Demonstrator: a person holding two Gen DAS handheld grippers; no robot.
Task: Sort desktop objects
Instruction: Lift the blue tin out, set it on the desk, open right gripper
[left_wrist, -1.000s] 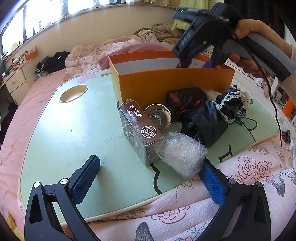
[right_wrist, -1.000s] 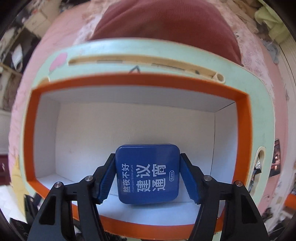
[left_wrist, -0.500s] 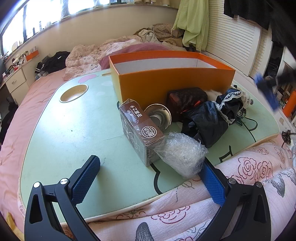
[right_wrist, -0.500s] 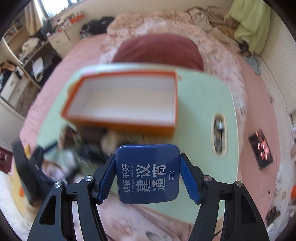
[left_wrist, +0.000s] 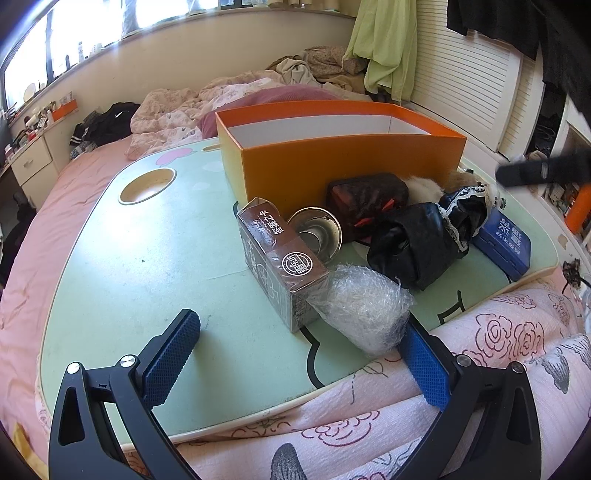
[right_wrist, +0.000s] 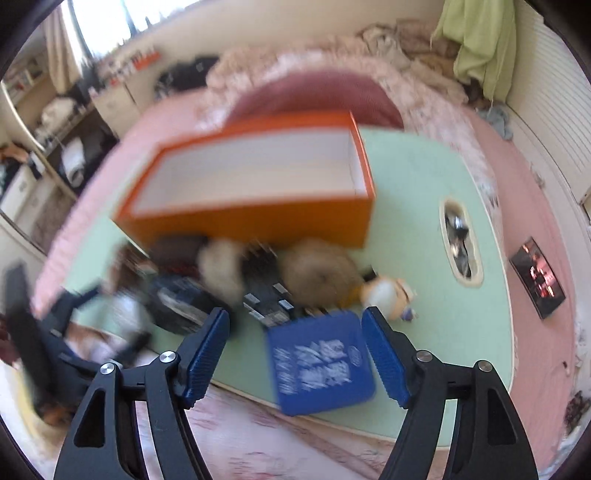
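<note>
Right wrist view is blurred, yet your right gripper (right_wrist: 295, 354) shows its jaws spread wide, with the flat blue tin with white lettering (right_wrist: 320, 363) lying loose between them on the pale green lap table (right_wrist: 424, 206), nearer the right-hand pad. Ahead of the jaws, two tan fur pompoms (right_wrist: 317, 273) and dark bundles crowd against the open orange cardboard box (right_wrist: 258, 218). Your left gripper (left_wrist: 295, 354) is also open and holds nothing. A clear bubble-wrap bundle (left_wrist: 364, 306) touches its right-hand pad; just beyond stand a brown printed carton (left_wrist: 280, 254), a round metal tin (left_wrist: 316, 230) and crumpled black cloth (left_wrist: 413, 243).
</note>
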